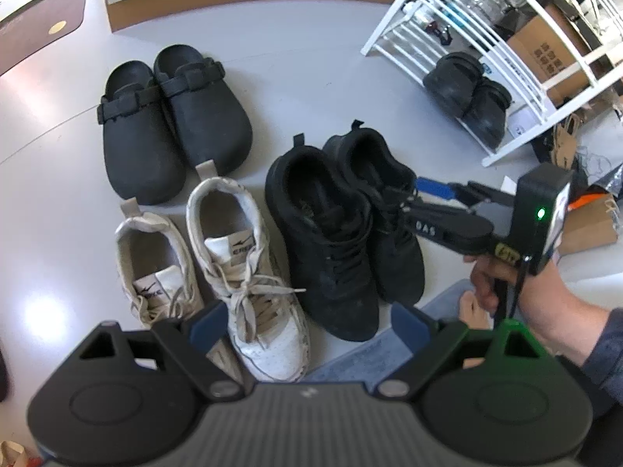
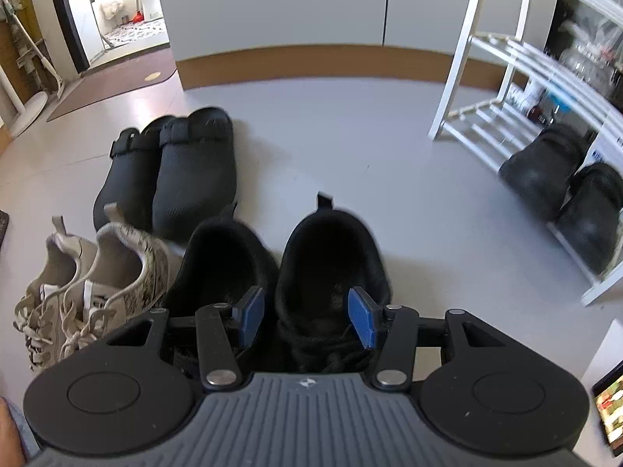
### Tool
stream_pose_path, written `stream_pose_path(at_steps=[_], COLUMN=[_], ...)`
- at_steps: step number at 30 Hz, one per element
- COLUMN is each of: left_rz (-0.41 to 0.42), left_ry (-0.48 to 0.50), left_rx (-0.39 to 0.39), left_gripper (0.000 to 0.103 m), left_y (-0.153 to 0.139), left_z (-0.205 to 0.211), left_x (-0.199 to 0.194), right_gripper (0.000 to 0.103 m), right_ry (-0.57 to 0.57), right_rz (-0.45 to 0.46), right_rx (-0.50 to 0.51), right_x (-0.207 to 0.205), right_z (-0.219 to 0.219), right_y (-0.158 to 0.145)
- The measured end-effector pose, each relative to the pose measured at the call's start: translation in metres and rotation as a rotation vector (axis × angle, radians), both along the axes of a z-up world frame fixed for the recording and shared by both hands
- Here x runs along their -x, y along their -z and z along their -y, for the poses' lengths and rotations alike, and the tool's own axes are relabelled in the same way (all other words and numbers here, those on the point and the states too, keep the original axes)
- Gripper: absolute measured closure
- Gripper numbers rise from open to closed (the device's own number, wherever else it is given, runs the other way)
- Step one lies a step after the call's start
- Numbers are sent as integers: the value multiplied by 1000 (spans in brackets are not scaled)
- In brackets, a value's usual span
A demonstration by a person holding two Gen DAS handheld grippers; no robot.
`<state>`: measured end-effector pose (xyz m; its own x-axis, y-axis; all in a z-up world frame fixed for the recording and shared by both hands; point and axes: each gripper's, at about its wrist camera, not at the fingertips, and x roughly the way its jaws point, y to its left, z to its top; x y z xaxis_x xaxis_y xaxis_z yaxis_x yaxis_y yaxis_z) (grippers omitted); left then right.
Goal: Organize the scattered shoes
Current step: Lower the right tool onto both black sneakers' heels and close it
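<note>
White shoe rack (image 1: 502, 58) stands at far right, one pair of dark clogs (image 1: 469, 95) on its bottom shelf. All else is placed from the black sneakers (image 1: 342, 229) on the grey floor (image 1: 311, 89). Black clogs (image 1: 171, 120) lie beyond and left of them; white sneakers (image 1: 218, 268) just beside, left. Right gripper (image 2: 307, 317), half spread, straddles the right-hand black sneaker (image 2: 331, 272); contact cannot be told. Left gripper (image 1: 307, 329), spread wide and empty, hovers nearer the camera above the white pair.

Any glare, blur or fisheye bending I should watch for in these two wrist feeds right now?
Left wrist view: sharp, with window glare on the glossy grey floor beside the worn white lace-up sneakers. Right wrist view: slightly motion-blurred; the black slip-on clogs look soft-edged, the white slatted shoe rack bows from fisheye, and the black mesh sneakers lose their interiors in shadow.
</note>
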<state>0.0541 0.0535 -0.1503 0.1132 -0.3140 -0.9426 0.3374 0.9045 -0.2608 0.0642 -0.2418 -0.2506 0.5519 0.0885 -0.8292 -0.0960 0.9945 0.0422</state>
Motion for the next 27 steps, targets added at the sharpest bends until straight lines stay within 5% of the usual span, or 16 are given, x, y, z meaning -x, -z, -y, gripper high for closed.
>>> stream_pose_path(at_steps=[10, 27], left_rz=[0, -3], left_ry=[10, 4], left_rx=[-18, -5], left_gripper=[11, 11], left_y=[7, 6], left_z=[3, 2], left_x=[-1, -3], right_gripper=[50, 54], right_ry=[28, -5], right_rz=[37, 52], right_rx=[-71, -21], right_x=[1, -2], right_z=[1, -19], right_y=[22, 48])
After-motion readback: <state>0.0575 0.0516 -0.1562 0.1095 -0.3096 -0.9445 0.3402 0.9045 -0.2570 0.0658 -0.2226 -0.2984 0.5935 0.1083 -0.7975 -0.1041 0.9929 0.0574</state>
